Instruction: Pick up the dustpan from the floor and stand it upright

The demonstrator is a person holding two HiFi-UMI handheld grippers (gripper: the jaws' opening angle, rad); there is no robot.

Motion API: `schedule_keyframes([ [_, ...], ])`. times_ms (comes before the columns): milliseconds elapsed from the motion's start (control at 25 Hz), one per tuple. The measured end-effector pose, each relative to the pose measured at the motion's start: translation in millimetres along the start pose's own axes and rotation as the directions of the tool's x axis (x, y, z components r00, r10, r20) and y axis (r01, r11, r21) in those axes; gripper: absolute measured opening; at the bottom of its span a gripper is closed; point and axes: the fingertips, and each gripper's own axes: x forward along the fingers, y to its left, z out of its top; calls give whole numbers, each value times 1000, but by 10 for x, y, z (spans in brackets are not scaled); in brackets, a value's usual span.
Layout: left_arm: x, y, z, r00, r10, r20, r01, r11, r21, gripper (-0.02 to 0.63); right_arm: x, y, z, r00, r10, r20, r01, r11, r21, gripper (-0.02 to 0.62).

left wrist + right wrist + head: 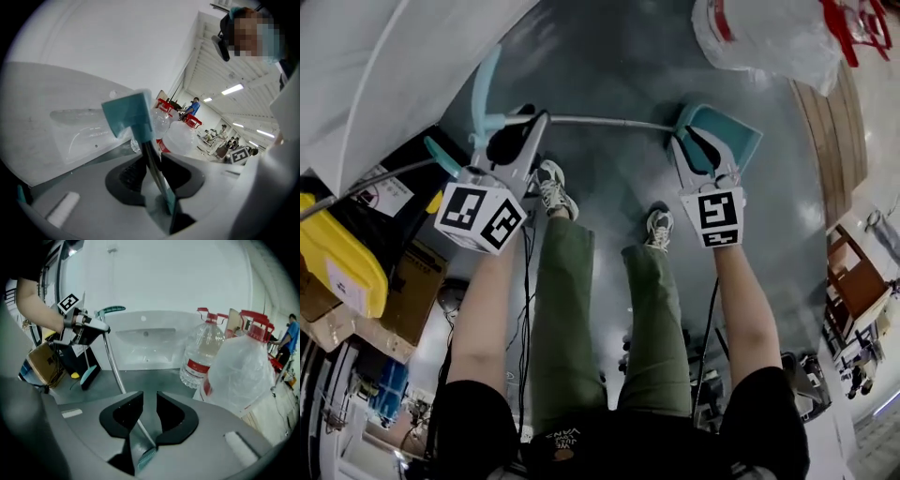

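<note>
The dustpan hangs off the floor between my two grippers. Its teal pan (pixel 733 137) is at the right, and its metal pole (pixel 600 121) runs across to the teal handle (pixel 484 89) at the left. My left gripper (pixel 525 127) is shut on the pole by the handle; in the left gripper view the rod (pixel 151 159) sits between the pads of that gripper (pixel 152 165). My right gripper (pixel 703 152) is shut at the pan end. In the right gripper view the pole (pixel 112 366) rises from that gripper (pixel 149 414), with the pan's toothed edge (pixel 146 458) below.
A bagged water bottle (pixel 769 33) and a second bottle (pixel 200 357) stand ahead on the right. A white tub (pixel 145 345) lies behind. A yellow bin (pixel 337 253), a cardboard box (pixel 408 291) and a teal brush (pixel 88 374) crowd the left. My shoes (pixel 551 187) are below the pole.
</note>
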Motion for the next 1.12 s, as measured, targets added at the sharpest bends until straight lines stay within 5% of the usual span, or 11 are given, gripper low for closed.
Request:
schedule_keyframes([
  [360, -706, 156, 524, 994, 98, 55, -102, 991, 80, 146, -595, 397, 1234, 976, -36, 213, 27, 999, 45, 80],
  [1120, -2365, 1180, 1152, 919, 356, 168, -381, 913, 148, 140, -950, 953, 2606, 929, -15, 370, 16, 1000, 1, 80],
])
